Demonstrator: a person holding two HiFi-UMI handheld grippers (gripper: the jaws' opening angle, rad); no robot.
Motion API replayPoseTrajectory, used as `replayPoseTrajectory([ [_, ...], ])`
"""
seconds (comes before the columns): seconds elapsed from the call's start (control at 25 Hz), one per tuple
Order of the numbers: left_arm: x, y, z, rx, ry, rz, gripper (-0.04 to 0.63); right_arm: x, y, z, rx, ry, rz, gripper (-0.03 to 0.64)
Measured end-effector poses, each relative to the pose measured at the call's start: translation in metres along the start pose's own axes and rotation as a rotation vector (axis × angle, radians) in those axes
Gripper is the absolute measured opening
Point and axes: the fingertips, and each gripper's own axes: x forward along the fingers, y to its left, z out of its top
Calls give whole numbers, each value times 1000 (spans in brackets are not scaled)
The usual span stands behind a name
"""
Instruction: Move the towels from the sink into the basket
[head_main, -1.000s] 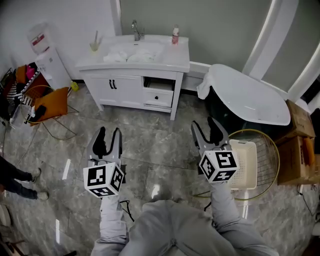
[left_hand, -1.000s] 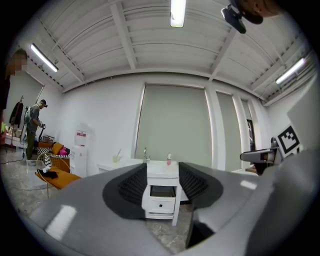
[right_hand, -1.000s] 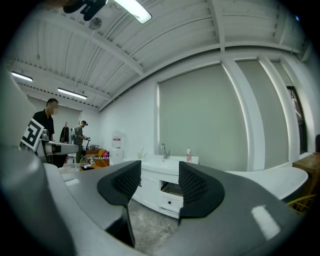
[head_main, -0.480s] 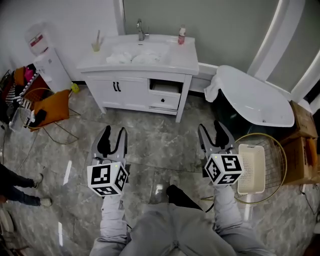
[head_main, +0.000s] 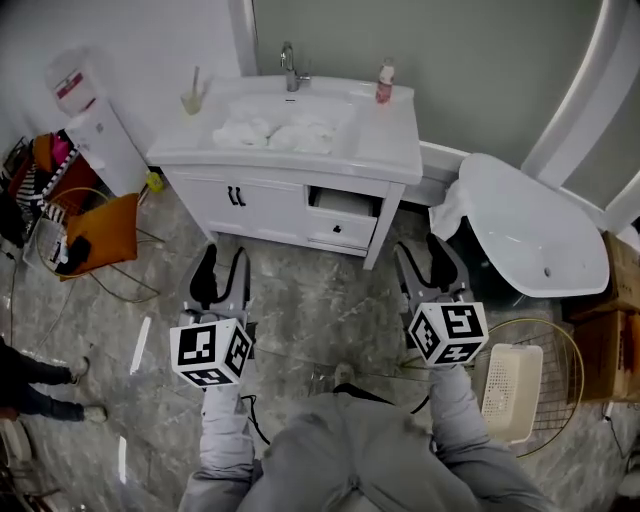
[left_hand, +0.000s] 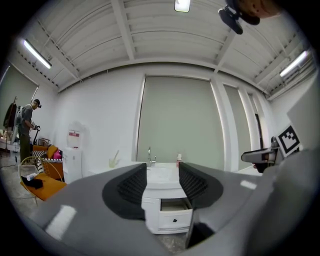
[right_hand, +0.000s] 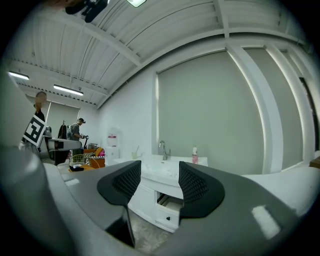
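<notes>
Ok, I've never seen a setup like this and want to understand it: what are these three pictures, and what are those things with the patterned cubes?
There is no robot here. A person holds a tool in each hand. Each tool ends in a two-fingered claw, and the patterned cube is part of the tool.

The picture from above comes from a camera on the person's head. In it, the left claw and the right claw point toward a white cabinet.

The other two pictures come from a camera riding on each tool, looking out between its two dark fingers. Both claws are open, with nothing between the fingers.

White towels lie in the sink on top of the cabinet. The basket sits on the floor to the person's right.
</notes>
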Motion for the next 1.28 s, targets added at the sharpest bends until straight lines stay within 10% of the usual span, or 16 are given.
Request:
replayPoseTrajectory([
  [0.64,195,57,-3,13,26,15,244,210,-34,2,2,25,57,235],
  [1.28,437,138,-53,131,206,-277,245,433,-40,-33,-53,208,-47,236],
])
